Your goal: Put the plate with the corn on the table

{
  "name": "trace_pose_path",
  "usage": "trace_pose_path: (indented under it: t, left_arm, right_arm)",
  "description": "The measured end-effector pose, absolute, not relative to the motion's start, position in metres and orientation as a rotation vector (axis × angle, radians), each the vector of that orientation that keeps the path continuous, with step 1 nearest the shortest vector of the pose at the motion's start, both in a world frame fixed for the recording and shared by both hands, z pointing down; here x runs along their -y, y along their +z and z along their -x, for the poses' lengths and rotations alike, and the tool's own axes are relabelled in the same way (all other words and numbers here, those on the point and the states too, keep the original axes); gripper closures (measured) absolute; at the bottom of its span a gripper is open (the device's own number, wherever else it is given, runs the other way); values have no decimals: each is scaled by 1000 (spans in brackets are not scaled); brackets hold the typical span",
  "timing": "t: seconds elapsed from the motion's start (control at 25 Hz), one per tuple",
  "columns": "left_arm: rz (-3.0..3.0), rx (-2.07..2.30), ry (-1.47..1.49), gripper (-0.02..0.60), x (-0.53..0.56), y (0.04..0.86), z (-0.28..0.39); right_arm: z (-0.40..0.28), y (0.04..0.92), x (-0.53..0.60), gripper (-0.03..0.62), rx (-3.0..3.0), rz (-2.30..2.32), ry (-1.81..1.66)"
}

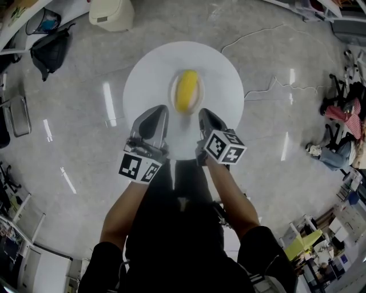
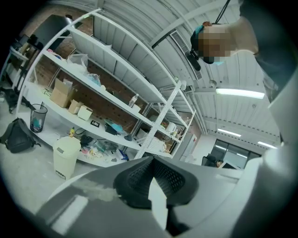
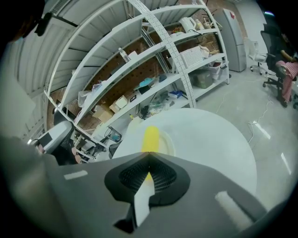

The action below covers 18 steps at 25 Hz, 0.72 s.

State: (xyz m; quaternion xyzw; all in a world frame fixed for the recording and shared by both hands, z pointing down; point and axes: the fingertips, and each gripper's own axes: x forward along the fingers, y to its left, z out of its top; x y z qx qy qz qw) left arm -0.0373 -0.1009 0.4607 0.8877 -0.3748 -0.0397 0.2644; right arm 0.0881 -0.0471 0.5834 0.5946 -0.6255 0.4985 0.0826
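PLATE DOWN: A white plate (image 1: pixel 173 96) bearing 1 yellow cob of corn (image 1: pixel 187 90) sits at the centre of a round white table (image 1: pixel 148 66), in the upper middle of the head view. The person's 2 grippers hang over the table's lower edge, 1 on each side of the plate's near rim, and neither grips it. The left gripper (image 1: pixel 162 110), at the plate's lower left, has its jaws closed together on nothing, and its own view faces white shelving (image 2: pixel 116 88). The right gripper (image 1: pixel 203 113), at the plate's lower right, also has its jaws pressed together and empty, with the corn showing just beyond their tips. A pale bin (image 1: pixel 111 12) and a black bag (image 1: pixel 48 48) stand on the grey floor (image 1: pixel 286 86) at the upper left.
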Motion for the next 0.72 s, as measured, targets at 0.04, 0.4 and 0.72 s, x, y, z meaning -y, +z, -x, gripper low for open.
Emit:
trace_pose_path:
  t: [0.04, 0.4, 0.72]
  left_arm:
    - [-2403, 1010, -111, 578, 102, 456, 37]
    - [-2431, 1021, -143, 578, 104, 416, 36]
    - [-2489, 1030, -145, 580, 100, 375, 37]
  right_arm:
    - [-87, 579, 49, 585, 1876, -1776, 1485]
    - [-81, 537, 55, 585, 1925, -1788, 1457]
    - [-77, 489, 57, 585, 1990, -1799, 1408]
